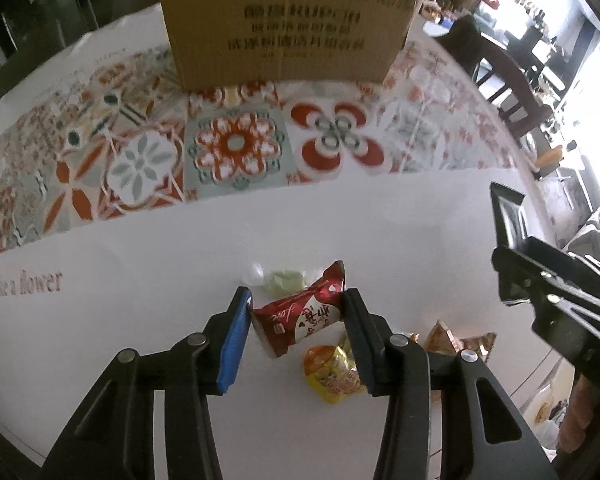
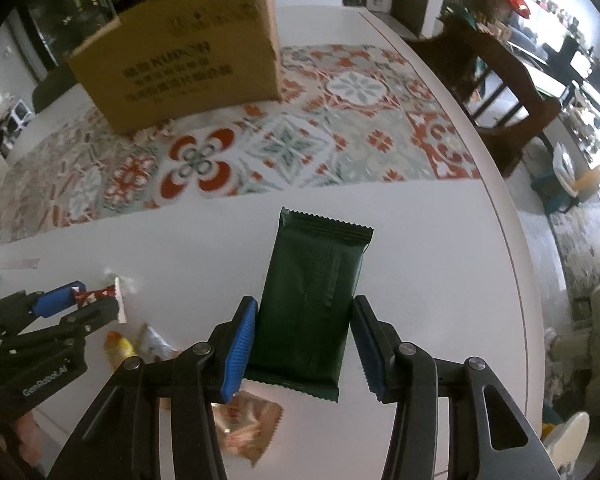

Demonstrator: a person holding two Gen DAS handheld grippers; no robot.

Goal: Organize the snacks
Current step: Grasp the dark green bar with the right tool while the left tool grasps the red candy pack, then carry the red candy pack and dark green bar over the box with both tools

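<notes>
My left tongs [image 1: 296, 320] are clamped on a red snack packet [image 1: 300, 316], my right tongs [image 2: 304, 340] on a dark green packet [image 2: 312, 304], both above the white table [image 2: 420, 280], near the cardboard box [image 1: 288, 20].

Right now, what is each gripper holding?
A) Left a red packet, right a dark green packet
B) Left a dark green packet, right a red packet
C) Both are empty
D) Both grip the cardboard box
A: the left gripper clamps the red packet; the right gripper clamps the dark green packet.

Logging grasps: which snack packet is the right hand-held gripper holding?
The dark green packet, the only one between the right hand-held gripper fingers; the red packet sits in the left.
</notes>
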